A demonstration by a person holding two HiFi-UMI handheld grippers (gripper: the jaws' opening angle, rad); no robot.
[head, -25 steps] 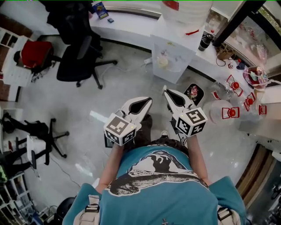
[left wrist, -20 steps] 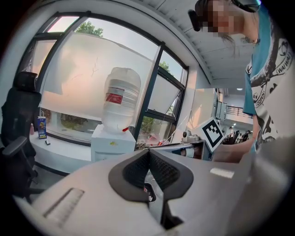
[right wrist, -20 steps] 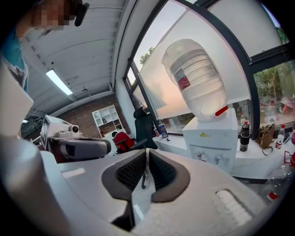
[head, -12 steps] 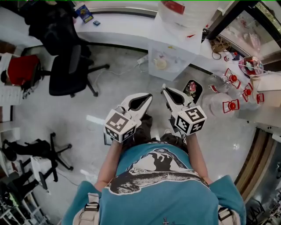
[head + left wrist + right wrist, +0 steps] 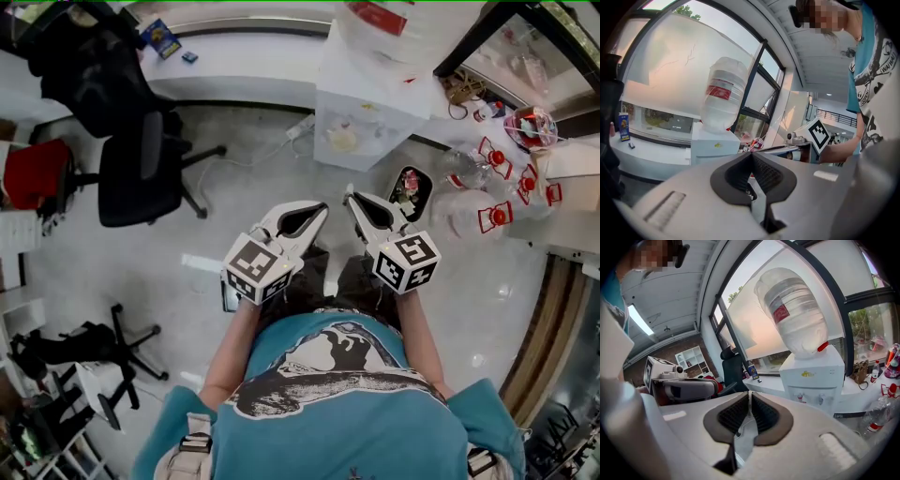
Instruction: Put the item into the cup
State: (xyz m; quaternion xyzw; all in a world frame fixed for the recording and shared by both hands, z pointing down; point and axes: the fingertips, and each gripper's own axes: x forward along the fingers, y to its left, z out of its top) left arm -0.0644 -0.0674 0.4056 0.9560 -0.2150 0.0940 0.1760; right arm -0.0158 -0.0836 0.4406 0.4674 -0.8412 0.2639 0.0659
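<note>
Left gripper (image 5: 322,208): held out at waist height by the person in the teal shirt (image 5: 337,394), nose towards the white water dispenser (image 5: 361,112) and dipped slightly; jaws closed tip to tip, nothing between the pads. Right gripper (image 5: 349,193): just beside the left and roughly parallel to it, nose the same way; jaws likewise together at the tips and empty. Water dispenser: stands against the curved white counter (image 5: 253,66), with an upturned clear bottle (image 5: 794,315) bearing a red label on top. Black office chair (image 5: 141,169): on the floor to the person's left, well apart from the grippers. Clear jars with red clips (image 5: 492,216): grouped at the person's right, near a clear tub with red contents (image 5: 531,127) on the ledge. Item and cup: neither can be picked out with certainty among the small objects at the right, so the item's heading and long axis cannot be told; neither gripper carries it.
</note>
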